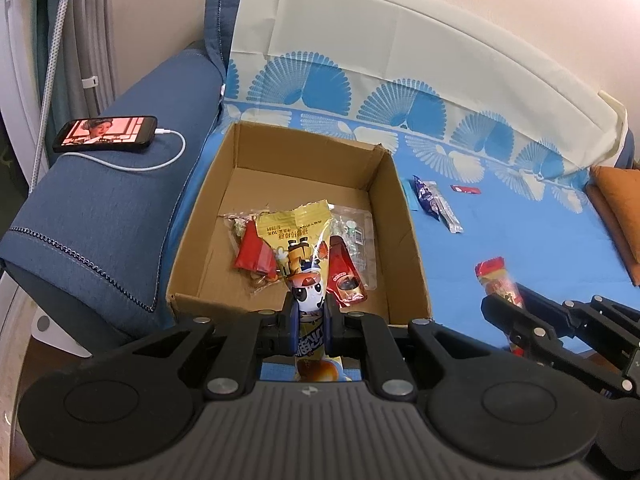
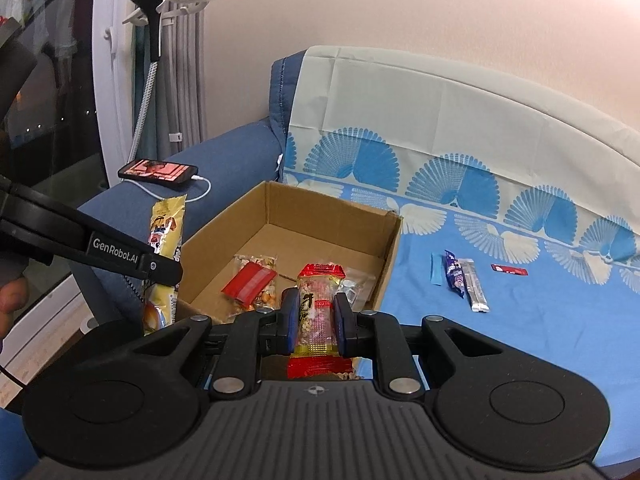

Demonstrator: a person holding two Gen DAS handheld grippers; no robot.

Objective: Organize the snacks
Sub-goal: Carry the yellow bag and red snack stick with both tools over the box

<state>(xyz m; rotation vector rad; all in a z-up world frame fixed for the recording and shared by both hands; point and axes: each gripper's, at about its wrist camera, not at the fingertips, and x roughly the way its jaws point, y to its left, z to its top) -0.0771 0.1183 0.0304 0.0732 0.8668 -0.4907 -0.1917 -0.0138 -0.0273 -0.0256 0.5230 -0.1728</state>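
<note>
Two handheld grippers hold snack packets at the near edge of an open cardboard box set on a sofa draped in a blue fan-print cloth. The left gripper is clamped narrow on a tall yellow packet with a panda cartoon, which stands upright between its pads, its top reaching over the box's near wall. The right gripper pinches a clear, red-ended packet with black characters, also upright, just short of the same wall.

Beyond the left gripper's jaws, inside the box, lie a red-and-clear nut packet, a yellow packet, a red sachet and a clear wrapper, crowded toward the near side; the far half of the floor is bare cardboard.

To the right of the box, well apart from both grippers, loose items lie on the cloth: a light blue strip, a dark blue packet, a silver stick and a small red sachet.

Farther left, a phone with a lit screen rests on the blue armrest, its white cable looping beside it.

Only the right wrist view shows the left gripper from the side, with a hand behind it, and a white stand by the curtains. Only the left wrist view shows an orange cushion at far right.
</note>
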